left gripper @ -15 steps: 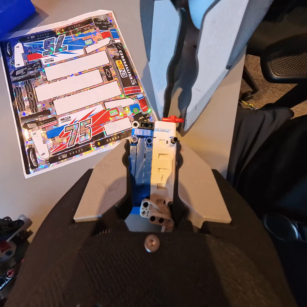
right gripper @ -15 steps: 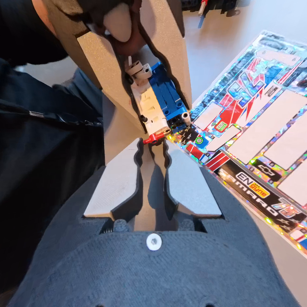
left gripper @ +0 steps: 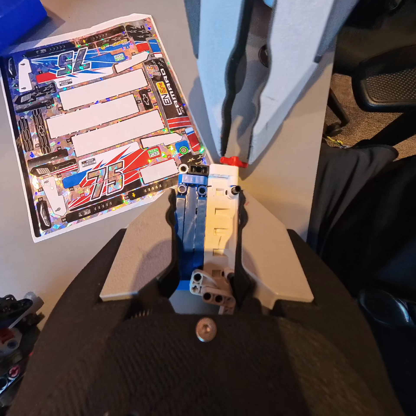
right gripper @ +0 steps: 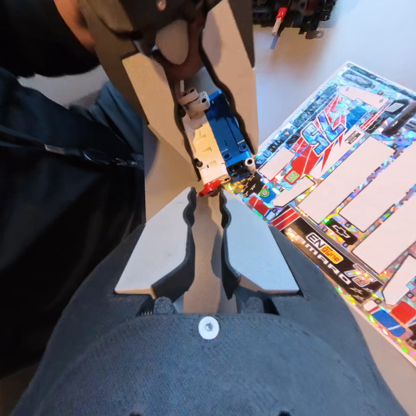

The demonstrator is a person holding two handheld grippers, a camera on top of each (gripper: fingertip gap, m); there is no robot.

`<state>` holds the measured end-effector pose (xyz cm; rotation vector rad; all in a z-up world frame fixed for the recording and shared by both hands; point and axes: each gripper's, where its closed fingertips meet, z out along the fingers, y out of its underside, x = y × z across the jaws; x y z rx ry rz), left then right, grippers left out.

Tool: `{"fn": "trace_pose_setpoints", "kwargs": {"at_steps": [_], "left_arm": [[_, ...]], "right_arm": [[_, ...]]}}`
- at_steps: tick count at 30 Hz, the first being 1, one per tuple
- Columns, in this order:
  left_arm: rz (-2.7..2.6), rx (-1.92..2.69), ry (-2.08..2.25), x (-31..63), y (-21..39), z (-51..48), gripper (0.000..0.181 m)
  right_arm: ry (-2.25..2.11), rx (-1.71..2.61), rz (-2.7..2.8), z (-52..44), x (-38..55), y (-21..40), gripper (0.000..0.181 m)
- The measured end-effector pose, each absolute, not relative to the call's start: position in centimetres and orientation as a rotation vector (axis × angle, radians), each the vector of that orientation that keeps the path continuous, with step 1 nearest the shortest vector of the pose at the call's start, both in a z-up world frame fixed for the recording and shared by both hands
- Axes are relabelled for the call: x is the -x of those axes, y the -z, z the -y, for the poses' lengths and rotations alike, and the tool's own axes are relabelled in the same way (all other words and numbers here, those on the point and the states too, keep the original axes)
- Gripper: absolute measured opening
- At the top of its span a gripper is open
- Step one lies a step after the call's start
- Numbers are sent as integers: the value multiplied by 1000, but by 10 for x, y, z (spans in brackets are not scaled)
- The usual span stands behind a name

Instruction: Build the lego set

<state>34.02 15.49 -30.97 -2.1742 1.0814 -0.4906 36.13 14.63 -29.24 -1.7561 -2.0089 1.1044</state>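
My left gripper (left gripper: 206, 195) is shut on a blue and white lego assembly (left gripper: 209, 225), which lies lengthwise between its fingers above the grey table. A red pin (left gripper: 233, 161) sticks out sideways at the assembly's far white end. My right gripper (right gripper: 207, 195) is open with a narrow gap. Its tips are right at the red pin (right gripper: 209, 188), and I cannot tell whether they touch it. In the right wrist view the assembly (right gripper: 216, 146) and the left gripper (right gripper: 225, 166) face me. In the left wrist view the right gripper (left gripper: 235, 150) points down at the pin.
A shiny sticker sheet (left gripper: 94, 126) lies flat on the table beside the assembly and also shows in the right wrist view (right gripper: 337, 191). A blue box (left gripper: 18, 20) sits far left. Loose lego parts (left gripper: 13, 326) lie near left. The table edge and an office chair (left gripper: 387, 85) are at the right. The tips of both grippers are at nearly the same place.
My right gripper has moved forward, so its tips are now at the red pin, and its gap looks slightly narrower. The left gripper still holds the assembly in place.
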Motion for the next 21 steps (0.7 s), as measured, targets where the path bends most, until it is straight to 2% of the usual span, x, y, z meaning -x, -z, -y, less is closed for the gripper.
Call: {"fn": "trace_pose_setpoints", "kwargs": {"at_steps": [5,10,16,21], "left_arm": [[-1082,2174,494,-340,310,-155,53],[-1060,2176,532,-340,309,-155,53],[-1084,2173,512,-341,309,-155,53],[-1085,2174,506,-341,309,-155,53]], "right_arm": [[-1087,1654,2067,-143,-355,298,16],[-718,1198,2058,-144,-354,288,4],[-716,1262,2035,-148,-359,284,7],[-575,1191,2138,-146,-360,283,3]]}}
